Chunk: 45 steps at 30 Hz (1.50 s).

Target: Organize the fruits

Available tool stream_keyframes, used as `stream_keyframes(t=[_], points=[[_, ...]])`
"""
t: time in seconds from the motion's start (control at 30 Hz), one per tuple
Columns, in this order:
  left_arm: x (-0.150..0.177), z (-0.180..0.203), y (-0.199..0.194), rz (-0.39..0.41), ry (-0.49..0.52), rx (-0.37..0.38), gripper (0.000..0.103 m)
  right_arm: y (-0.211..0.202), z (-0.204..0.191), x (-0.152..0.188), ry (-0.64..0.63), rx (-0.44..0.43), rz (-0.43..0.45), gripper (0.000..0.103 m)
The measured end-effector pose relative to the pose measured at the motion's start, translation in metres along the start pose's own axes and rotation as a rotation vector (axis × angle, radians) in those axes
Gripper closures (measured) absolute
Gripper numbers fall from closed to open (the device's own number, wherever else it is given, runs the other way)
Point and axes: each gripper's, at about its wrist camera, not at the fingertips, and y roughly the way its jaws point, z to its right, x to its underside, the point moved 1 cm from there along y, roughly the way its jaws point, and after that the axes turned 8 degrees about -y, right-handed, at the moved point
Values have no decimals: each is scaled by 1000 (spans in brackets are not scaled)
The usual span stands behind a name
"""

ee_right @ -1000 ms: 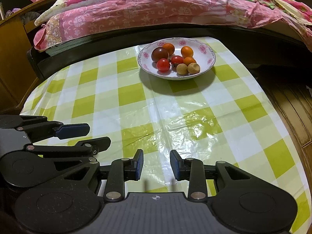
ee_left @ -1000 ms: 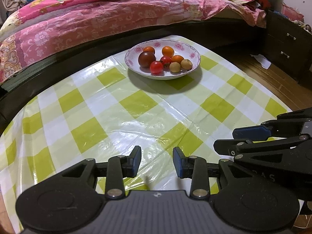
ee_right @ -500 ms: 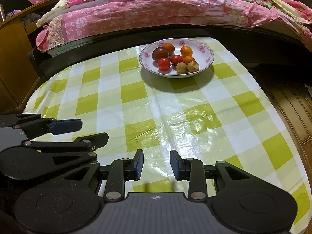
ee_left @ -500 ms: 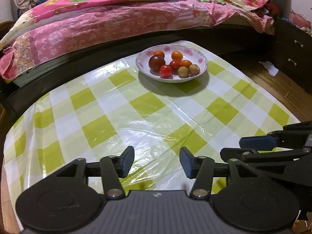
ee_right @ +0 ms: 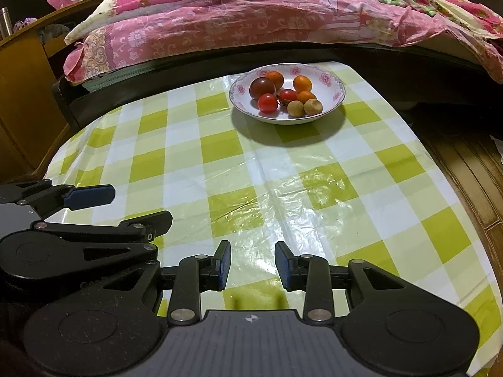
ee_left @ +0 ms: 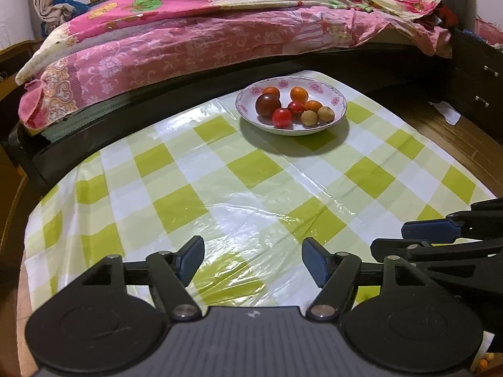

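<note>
A white floral bowl (ee_left: 333,94) (ee_right: 330,84) stands at the far side of the table. It holds several small fruits: a dark plum (ee_left: 268,104) (ee_right: 262,88), red tomatoes (ee_left: 282,117) (ee_right: 268,103), orange ones (ee_left: 299,94) (ee_right: 302,83) and two tan longans (ee_left: 325,113) (ee_right: 313,106). My left gripper (ee_left: 253,259) is open and empty over the near edge of the table. My right gripper (ee_right: 253,262) is open and empty beside it. Each gripper shows in the other's view.
The table wears a green and white checked plastic cloth (ee_left: 251,169) (ee_right: 220,144). A bed with a pink floral quilt (ee_left: 204,37) (ee_right: 251,22) runs behind it. Dark drawers (ee_left: 478,88) stand at the right, a wooden cabinet (ee_right: 22,94) at the left.
Both grippers have pulled back and risen from the bowl. The left jaws have opened wider. The right jaws stand as before.
</note>
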Motion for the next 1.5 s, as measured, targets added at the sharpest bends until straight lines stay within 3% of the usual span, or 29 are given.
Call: stream_keyframes(t=[1.5], points=[[14, 2, -16, 19, 24, -54, 23, -9, -8, 11, 2, 0, -5, 72]])
